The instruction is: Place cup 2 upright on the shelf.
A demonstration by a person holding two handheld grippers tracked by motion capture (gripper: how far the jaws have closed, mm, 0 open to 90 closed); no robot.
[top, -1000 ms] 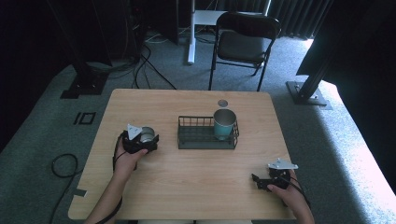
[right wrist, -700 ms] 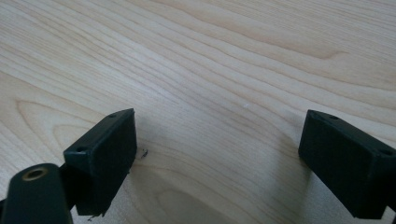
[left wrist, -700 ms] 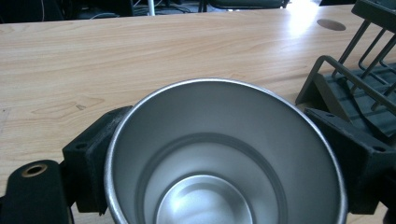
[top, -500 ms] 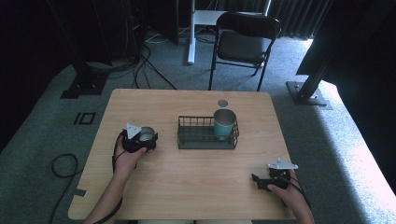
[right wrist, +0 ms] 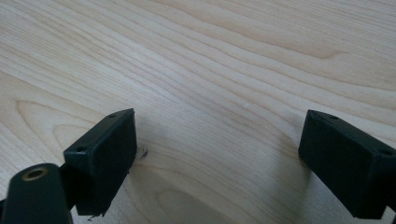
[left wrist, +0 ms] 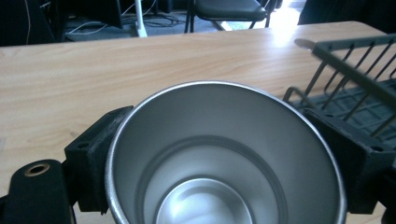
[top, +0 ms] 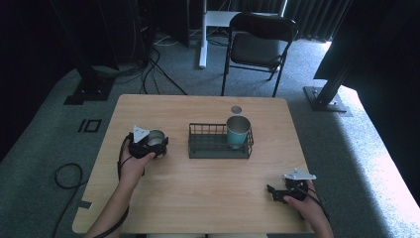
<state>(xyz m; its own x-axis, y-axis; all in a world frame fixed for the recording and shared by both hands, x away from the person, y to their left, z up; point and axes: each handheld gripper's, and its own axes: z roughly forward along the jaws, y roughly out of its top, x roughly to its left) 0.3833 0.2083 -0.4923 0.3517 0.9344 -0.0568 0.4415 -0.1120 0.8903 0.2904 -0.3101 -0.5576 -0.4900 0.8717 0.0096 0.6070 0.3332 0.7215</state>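
Note:
A bare steel cup (left wrist: 219, 158) sits between the jaws of my left gripper (top: 154, 143), which is shut on it at the table's left, just left of the wire basket (top: 205, 147). In the high view this steel cup (top: 156, 138) shows its open mouth. A teal cup (top: 236, 132) stands upright in the basket's right end. The basket's wires (left wrist: 345, 74) rise at the right of the left gripper view. My right gripper (top: 271, 191) rests low over the table near its front right corner, open, with bare wood between the jaws (right wrist: 219, 154).
The wooden table (top: 208, 198) has a small round hole (top: 236, 109) near its far edge. A black folding chair (top: 257, 47) stands behind the table, with cables on the carpet at far left. A metal post base (top: 324, 99) sits off the right far corner.

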